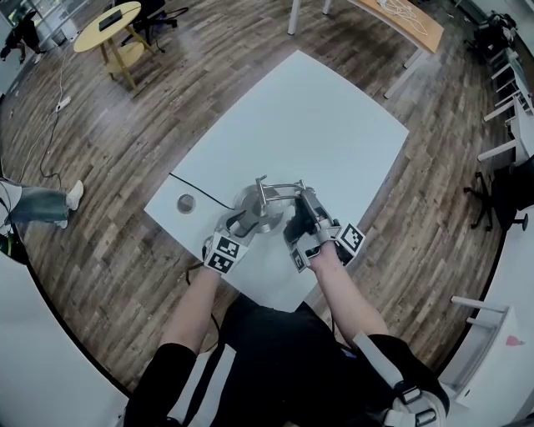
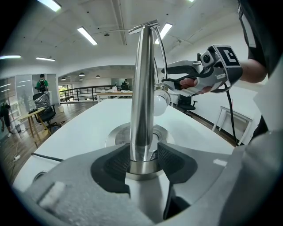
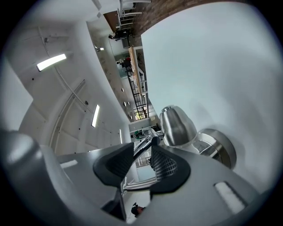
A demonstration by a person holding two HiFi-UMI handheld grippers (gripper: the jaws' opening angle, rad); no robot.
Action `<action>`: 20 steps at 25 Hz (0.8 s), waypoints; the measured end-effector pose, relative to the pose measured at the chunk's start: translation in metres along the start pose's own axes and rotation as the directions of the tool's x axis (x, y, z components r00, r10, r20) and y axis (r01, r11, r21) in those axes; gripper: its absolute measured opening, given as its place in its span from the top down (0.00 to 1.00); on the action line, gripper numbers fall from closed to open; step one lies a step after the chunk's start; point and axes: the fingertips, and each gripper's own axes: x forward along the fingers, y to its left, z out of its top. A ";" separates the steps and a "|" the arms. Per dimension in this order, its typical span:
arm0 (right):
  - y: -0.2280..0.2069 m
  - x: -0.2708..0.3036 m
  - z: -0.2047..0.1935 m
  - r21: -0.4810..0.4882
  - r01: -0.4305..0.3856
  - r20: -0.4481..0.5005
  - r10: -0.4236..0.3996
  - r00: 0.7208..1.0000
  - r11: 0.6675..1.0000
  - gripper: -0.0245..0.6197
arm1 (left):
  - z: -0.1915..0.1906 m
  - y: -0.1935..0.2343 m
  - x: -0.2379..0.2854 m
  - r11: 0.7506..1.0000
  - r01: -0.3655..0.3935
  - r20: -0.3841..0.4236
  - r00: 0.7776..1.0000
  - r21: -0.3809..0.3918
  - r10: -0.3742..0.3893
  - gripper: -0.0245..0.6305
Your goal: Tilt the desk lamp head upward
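A silver desk lamp stands on the white table (image 1: pixel 334 125), with a round base (image 1: pixel 248 200), an upright pole (image 2: pixel 143 88) and a thin bent arm (image 1: pixel 282 187) on top. My left gripper (image 2: pixel 141 152) is shut on the pole just above the base. The bell-shaped lamp head (image 3: pixel 177 126) hangs from the thin arm. My right gripper (image 3: pixel 142 148) stands open around that arm close behind the head; a gap shows beside the rod. In the head view the left gripper (image 1: pixel 240 223) and the right gripper (image 1: pixel 302 210) flank the lamp.
A black cable (image 1: pixel 196 188) runs from the lamp toward the table's left edge, past a round grommet (image 1: pixel 185 202). The table's near edge is just under my hands. A yellow round table (image 1: pixel 107 25) and a person's leg (image 1: pixel 42 204) are far left on the wooden floor.
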 end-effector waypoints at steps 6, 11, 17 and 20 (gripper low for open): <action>0.009 -0.001 0.000 -0.058 0.009 0.003 -0.009 1.000 0.998 0.77 | -0.001 0.000 -0.001 1.000 -0.002 -0.008 1.000 0.004 0.002 0.65; 0.015 -0.001 0.000 -0.111 0.018 0.001 -0.018 1.000 0.994 0.78 | -0.004 0.002 0.000 1.000 -0.002 -0.015 1.000 0.004 0.002 0.65; 0.032 0.001 -0.002 -0.287 0.010 -0.024 -0.018 1.000 0.958 0.77 | -0.010 0.008 -0.001 1.000 0.000 -0.019 1.000 0.006 0.000 0.65; 0.041 0.002 -0.002 -0.354 0.001 -0.035 -0.015 0.999 0.935 0.78 | -0.011 0.010 -0.001 1.000 0.000 -0.024 1.000 0.003 0.000 0.65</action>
